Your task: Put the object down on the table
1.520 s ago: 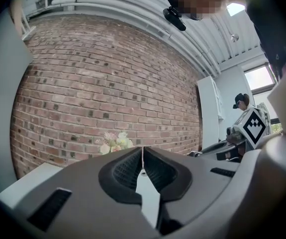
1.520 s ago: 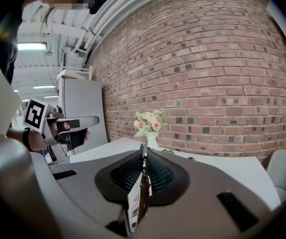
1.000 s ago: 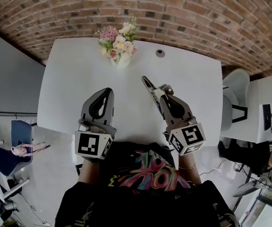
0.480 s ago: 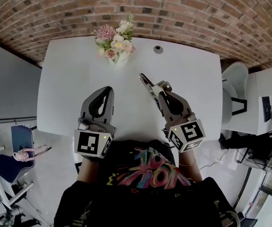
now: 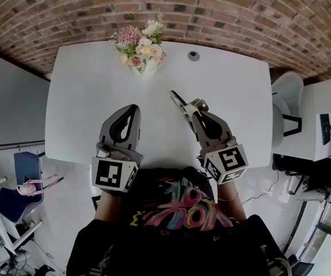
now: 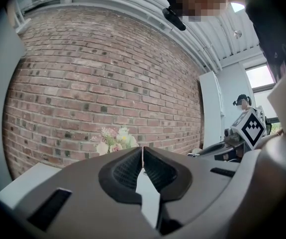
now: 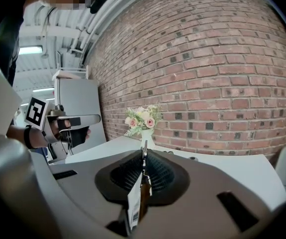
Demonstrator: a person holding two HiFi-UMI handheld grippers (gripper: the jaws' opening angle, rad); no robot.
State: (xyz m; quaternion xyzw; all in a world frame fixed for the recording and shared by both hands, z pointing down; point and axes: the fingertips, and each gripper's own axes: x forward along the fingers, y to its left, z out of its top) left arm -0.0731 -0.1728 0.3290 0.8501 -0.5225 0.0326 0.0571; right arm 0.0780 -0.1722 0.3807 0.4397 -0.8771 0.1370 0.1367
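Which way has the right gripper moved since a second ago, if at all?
No, not noticeably. The right gripper, jaws shut on a thin object, holds the same spot over the table, right of the vase.

What we see, surface by surface
The left tongs (image 6: 142, 156) and right tongs (image 7: 143, 158) are matt grey plastic with ribbed pads (image 6: 128, 171); the bench (image 5: 84, 96) is smooth matt white; the wall (image 5: 240, 16) is rough brick; the object (image 7: 142, 195) carries a paper label (image 7: 134, 205).

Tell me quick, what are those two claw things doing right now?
Left gripper: closed, nothing between its jaws.
Right gripper: closed on a thin flat object with a label; what it is cannot be told.
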